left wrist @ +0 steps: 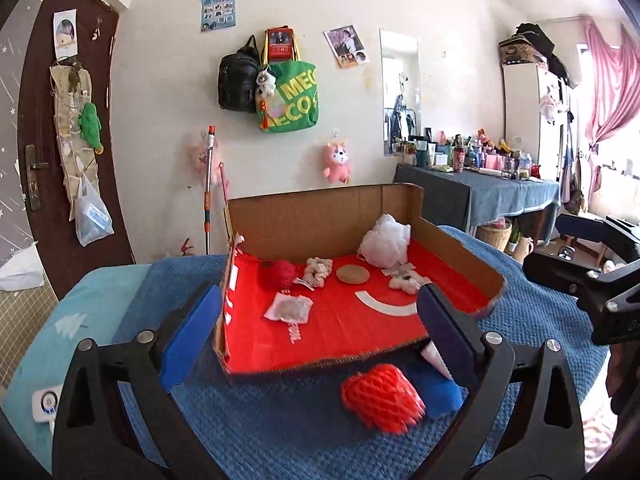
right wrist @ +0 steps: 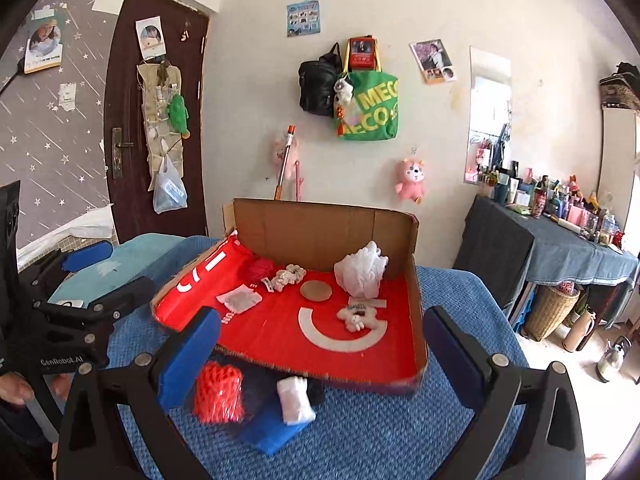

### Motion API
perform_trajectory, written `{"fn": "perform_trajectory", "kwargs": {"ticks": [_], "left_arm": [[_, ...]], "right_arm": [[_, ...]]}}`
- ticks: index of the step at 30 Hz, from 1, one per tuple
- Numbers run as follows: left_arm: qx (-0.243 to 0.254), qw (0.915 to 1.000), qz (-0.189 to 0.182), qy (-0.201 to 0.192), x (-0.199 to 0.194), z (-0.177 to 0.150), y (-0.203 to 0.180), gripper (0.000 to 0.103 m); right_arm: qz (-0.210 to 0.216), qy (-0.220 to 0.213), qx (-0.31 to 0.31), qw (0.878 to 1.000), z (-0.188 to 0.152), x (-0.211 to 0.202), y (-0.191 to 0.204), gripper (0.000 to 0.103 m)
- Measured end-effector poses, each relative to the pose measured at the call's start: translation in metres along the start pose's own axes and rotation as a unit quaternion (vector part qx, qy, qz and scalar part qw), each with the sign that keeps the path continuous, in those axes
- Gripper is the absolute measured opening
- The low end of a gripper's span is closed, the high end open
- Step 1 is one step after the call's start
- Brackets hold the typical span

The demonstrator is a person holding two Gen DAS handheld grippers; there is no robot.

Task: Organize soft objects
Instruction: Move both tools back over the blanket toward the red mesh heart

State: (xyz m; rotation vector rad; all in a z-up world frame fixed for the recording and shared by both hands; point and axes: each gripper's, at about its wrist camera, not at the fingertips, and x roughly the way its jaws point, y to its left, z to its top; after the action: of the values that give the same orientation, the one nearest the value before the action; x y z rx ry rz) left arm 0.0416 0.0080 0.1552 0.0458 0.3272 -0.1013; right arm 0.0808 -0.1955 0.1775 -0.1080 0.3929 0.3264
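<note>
Right at the bottom of both views we see our own black grippers with blue pads. Our left gripper (left wrist: pixel 320 316) has its fingers wide apart and holds nothing. Our right gripper (right wrist: pixel 320 340) is wide open too, with nothing in it. Going left to right in the right wrist view, low in the frame on the blue blanket (right wrist: pixel 360 448) lie a red foam net (right wrist: pixel 219 392), a blue cloth (right wrist: pixel 266 428) and a small white wad (right wrist: pixel 295 399). They sit just in front of the cardboard box (right wrist: pixel 320 224), which fills the middle of the frame. Inside it, left to right, we see a red yarn ball (right wrist: pixel 261 269), a flat white pouch (right wrist: pixel 239 300), a cream scrunchie (right wrist: pixel 289 274), a tan round pad (right wrist: pixel 316 290), a white puffy ball (right wrist: pixel 360 270) and a small white plush (right wrist: pixel 357 317). We think the three things outside should go in next. To do it well, we should come down over one soft thing, squeeze gently in its middle, and lift it over the low front edge. The net looks blurry. Part of the blue cloth hides under the wad and net, and something dark lies there that we cannot make out.
</note>
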Motion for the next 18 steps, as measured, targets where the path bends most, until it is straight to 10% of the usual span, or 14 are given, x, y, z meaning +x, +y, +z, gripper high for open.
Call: {"fn": "perform_trajectory", "kwargs": {"ticks": [18], "left_arm": [[-0.021,0.9992,0.011,0.033,-0.002,-0.086,-0.01,0.1]], "right_arm": [[-0.032,-0.027,0.012,0.999,-0.089,-0.014,0.02,0.103]]}}
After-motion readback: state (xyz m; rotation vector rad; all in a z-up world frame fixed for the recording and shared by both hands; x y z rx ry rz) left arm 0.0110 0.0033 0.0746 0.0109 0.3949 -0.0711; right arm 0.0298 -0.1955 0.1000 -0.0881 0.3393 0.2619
